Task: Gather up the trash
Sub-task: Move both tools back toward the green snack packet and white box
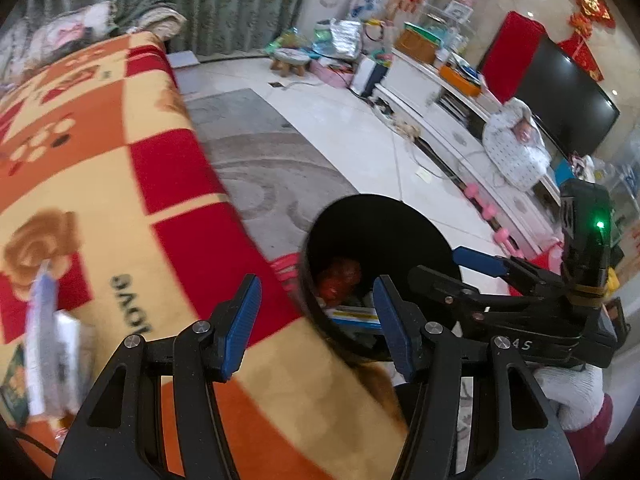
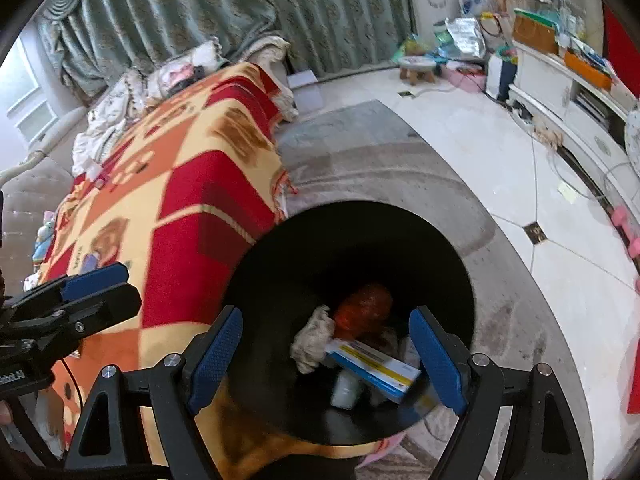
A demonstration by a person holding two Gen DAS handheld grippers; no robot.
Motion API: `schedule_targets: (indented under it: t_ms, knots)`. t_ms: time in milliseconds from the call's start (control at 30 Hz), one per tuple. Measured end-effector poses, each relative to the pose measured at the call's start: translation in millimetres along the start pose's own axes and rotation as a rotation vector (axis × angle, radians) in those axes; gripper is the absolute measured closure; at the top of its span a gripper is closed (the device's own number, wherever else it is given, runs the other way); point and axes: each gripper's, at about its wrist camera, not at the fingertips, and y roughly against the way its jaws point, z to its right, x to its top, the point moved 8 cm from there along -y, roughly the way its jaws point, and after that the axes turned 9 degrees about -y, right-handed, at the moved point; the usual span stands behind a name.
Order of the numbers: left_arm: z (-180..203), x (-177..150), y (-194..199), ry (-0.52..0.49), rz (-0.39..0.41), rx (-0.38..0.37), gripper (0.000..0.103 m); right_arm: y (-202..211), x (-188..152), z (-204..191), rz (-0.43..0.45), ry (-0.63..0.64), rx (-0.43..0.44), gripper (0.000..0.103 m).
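Both hand-held grippers, left (image 1: 316, 320) and right (image 2: 328, 360), hang over the black bin (image 2: 460, 280), jaws apart and empty; the trash, a blue-yellow box (image 2: 372, 368) included, sits inside the bin.

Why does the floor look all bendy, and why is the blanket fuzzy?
Both views use a fisheye lens, so the floor curves and the corners go black. In the left wrist view the checked blanket and the papers on it smear with motion blur. In the right wrist view the black bin stays dark inside.
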Motion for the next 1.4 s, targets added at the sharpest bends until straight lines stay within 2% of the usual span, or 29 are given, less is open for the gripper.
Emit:
schedule_targets:
  t_ms: [333,633,833,1133,1400]
  knots:
    - [-66,-22,62,0.045,0.079,0.174,0.046,8,-2,-80,0.041,0.107,0.064,0.02]
    - [-135,-54,114,0.113,0.11,0.334,0.046,10,-15,-162,0.056,0.213,0.128,0.02]
    - [-170,-77,140,0.15,0.125,0.404,0.046,2,-29,-213,0.041,0.277,0.166,0.02]
    - [-200,-98,156,0.197,0.135,0.415,0.046,-7,-49,-261,0.012,0.363,0.186,0.02]
    - [-216,-118,158,0.223,0.11,0.408,0.046,-17,-65,-286,-0.033,0.419,0.197,0.02]
